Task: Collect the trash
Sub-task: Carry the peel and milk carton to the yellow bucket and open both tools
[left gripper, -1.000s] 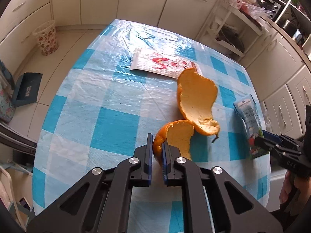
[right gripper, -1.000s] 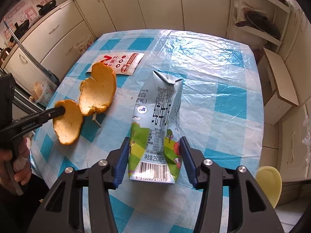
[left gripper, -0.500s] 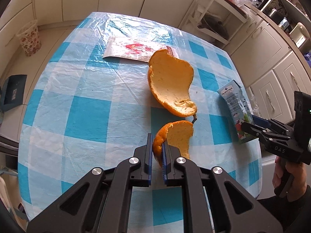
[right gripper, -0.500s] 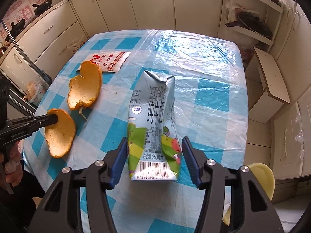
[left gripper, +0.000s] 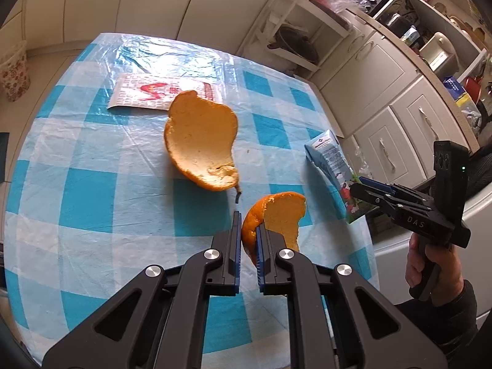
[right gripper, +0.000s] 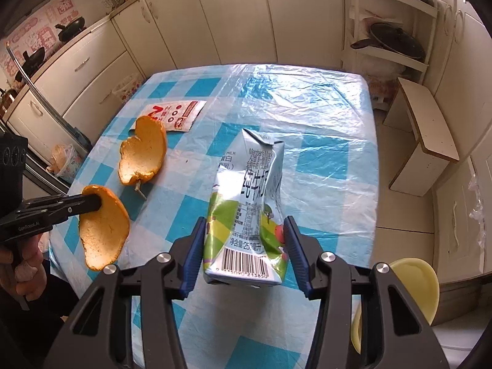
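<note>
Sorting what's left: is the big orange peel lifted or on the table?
On the table. The big orange peel lies on the checked cloth, pith up, untouched by either hand-held gripper.

Cream cabinets ring a blue-checked table — tiled floor.

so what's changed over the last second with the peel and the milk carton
Both are now lifted clear of the blue checked tablecloth. The left hand-held gripper has raised the small curved orange peel piece away from the larger peel; the right hand-held gripper has lifted the crumpled silver milk carton. Both grips are unchanged. The larger peel and red-and-white sachet stayed put.
</note>
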Available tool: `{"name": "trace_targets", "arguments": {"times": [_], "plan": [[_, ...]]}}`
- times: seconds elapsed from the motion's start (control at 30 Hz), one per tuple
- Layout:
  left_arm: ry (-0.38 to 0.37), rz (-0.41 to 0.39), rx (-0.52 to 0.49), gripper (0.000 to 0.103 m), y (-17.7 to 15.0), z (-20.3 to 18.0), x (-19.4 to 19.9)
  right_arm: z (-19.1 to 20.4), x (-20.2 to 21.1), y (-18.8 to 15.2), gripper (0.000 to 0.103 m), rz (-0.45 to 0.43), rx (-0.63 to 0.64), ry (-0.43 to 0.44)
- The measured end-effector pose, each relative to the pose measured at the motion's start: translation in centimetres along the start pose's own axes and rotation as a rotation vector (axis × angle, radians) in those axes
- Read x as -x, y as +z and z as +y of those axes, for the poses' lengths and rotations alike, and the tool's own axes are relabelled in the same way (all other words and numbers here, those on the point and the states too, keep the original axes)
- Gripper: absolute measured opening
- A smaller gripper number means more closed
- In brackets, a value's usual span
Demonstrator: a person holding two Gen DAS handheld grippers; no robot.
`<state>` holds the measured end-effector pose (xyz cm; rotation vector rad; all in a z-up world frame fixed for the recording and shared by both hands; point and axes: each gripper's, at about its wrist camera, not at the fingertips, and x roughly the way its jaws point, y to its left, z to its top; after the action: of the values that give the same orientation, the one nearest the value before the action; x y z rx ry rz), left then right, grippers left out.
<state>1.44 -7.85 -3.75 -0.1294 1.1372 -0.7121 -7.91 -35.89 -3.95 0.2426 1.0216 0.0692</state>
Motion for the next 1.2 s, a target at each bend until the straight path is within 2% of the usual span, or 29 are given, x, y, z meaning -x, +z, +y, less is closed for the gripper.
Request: {"name": "trace_targets", "arguments": {"times": [0.27, 0.37, 0.47, 0.53, 0.6, 0.67, 0.73, 0.8, 0.9, 1.03, 1.2], "plan": [[-0.094, 0.013, -0.002, 0.008, 0.3, -3.1, -1.5, -6.6, 3.5, -2.0, 0.037, -0.042, -0.124, -0.044], [-0.108, 0.017, -0.036, 0.008, 0.5, -5.5, -2.4, -9.1, 4.8, -3.2, 0.037, -0.047, -0.164, -0.103], [-0.136, 0.032, -0.063, 0.008, 0.6, -8.5, -3.6, -12.6, 5.0, -4.8, 0.036, -0.008, -0.230, -0.163], [-0.147, 0.049, -0.095, 0.008, 0.2, -11.1, -4.8, -14.9, 4.4, -6.0, 0.020, 0.037, -0.275, -0.201], [-0.161, 0.070, -0.118, 0.008, -0.2, -13.6, -6.4, -17.2, 3.4, -7.2, 0.020, 0.079, -0.327, -0.238], [-0.173, 0.094, -0.127, 0.008, -0.7, -16.1, -8.3, -19.4, 2.1, -8.2, 0.020, 0.136, -0.369, -0.312], [-0.180, 0.116, -0.134, 0.008, -1.2, -18.3, -10.1, -21.5, 2.4, -9.0, 0.030, 0.130, -0.443, -0.324], [-0.173, 0.144, -0.145, 0.008, -1.7, -20.5, -12.0, -22.5, 4.0, -8.5, 0.032, 0.065, -0.511, -0.274], [-0.154, 0.188, -0.173, 0.008, -2.5, -23.7, -14.9, -22.1, 8.3, -7.4, 0.048, -0.100, -0.517, -0.256], [-0.126, 0.247, -0.205, 0.008, -3.7, -27.5, -19.1, -21.7, 13.3, -6.8, 0.063, -0.303, -0.534, -0.237], [-0.086, 0.287, -0.253, 0.008, -5.5, -31.4, -23.3, -23.1, 15.1, -6.8, 0.064, -0.387, -0.600, -0.189]]}}
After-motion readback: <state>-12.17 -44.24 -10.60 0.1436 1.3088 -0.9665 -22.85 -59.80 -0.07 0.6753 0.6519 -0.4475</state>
